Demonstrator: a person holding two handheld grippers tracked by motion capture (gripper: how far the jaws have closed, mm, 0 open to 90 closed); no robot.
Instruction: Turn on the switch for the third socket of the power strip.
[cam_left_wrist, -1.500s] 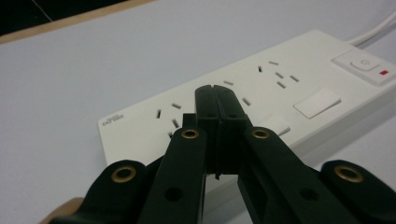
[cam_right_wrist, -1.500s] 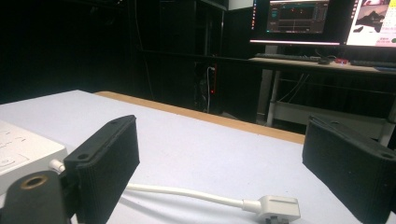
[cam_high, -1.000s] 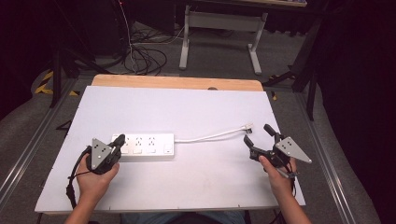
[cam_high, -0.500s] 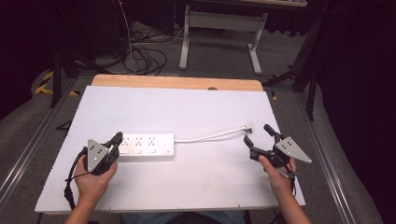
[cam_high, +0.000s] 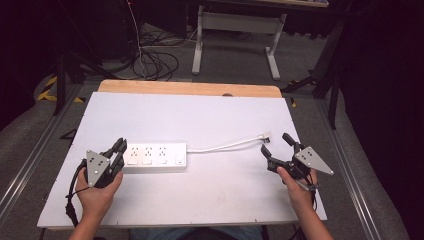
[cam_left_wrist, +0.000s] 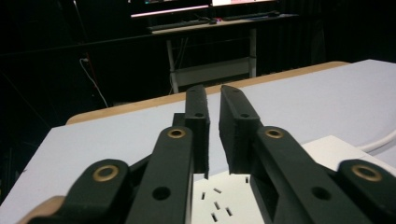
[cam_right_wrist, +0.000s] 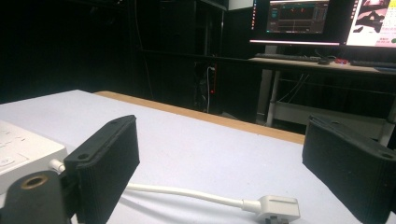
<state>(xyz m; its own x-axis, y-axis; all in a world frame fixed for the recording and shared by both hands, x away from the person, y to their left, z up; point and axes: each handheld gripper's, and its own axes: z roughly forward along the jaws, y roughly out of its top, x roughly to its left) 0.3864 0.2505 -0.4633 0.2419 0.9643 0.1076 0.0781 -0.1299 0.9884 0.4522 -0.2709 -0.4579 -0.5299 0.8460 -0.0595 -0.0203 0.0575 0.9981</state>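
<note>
Power strip (cam_high: 152, 157) on table (cam_high: 210, 120) — plug (cam_high: 264, 135) loose.

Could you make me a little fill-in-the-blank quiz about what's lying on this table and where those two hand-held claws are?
1. The power strip on the table is ____ in colour.
2. The plug lies on the table in front of the ____ gripper.
3. The left gripper sits at the power strip's ____ end in the high view.
4. The wider gap is between the jaws of the ____ gripper.

Missing words: white; right; left; right

Bright, evenly lit table (cam_high: 210, 120) against dark surroundings; close tool jaws blurred.
</note>
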